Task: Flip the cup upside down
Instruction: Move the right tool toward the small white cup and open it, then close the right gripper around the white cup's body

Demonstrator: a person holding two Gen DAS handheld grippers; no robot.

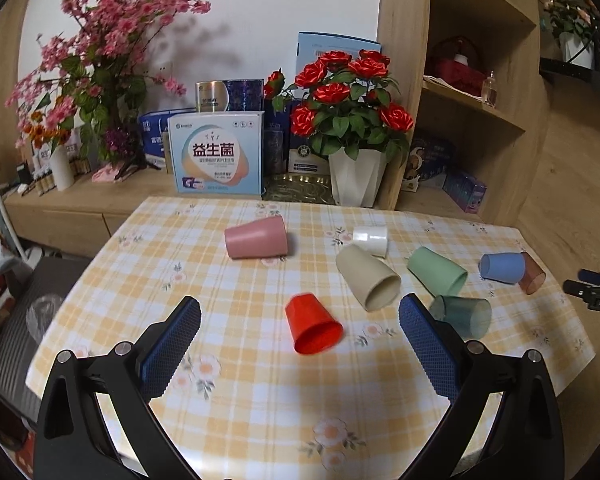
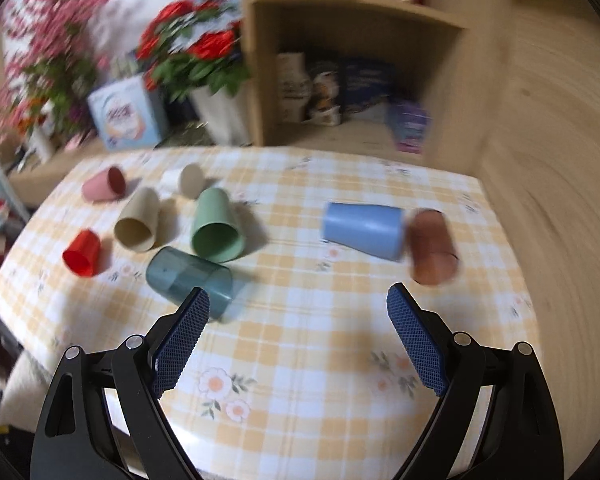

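Note:
Several cups lie on their sides on the checked tablecloth (image 1: 260, 392). In the left wrist view: a red cup (image 1: 313, 326), pink cup (image 1: 256, 237), beige cup (image 1: 367, 277), white cup (image 1: 371, 239), green cup (image 1: 437, 271), clear teal cup (image 1: 462, 315), blue cup (image 1: 502, 267) and brown cup (image 1: 533, 273). My left gripper (image 1: 300, 312) is open and empty, just in front of the red cup. In the blurred right wrist view my right gripper (image 2: 298, 300) is open and empty, in front of the blue cup (image 2: 363, 230), with the teal cup (image 2: 189, 278) by its left finger.
A low cabinet behind the table holds a boxed product (image 1: 217, 153), a pot of red roses (image 1: 350, 128) and pink blossoms (image 1: 100, 52). A wooden shelf unit (image 1: 472, 100) stands at the right. The other gripper's black body (image 1: 596, 292) shows at the table's right edge.

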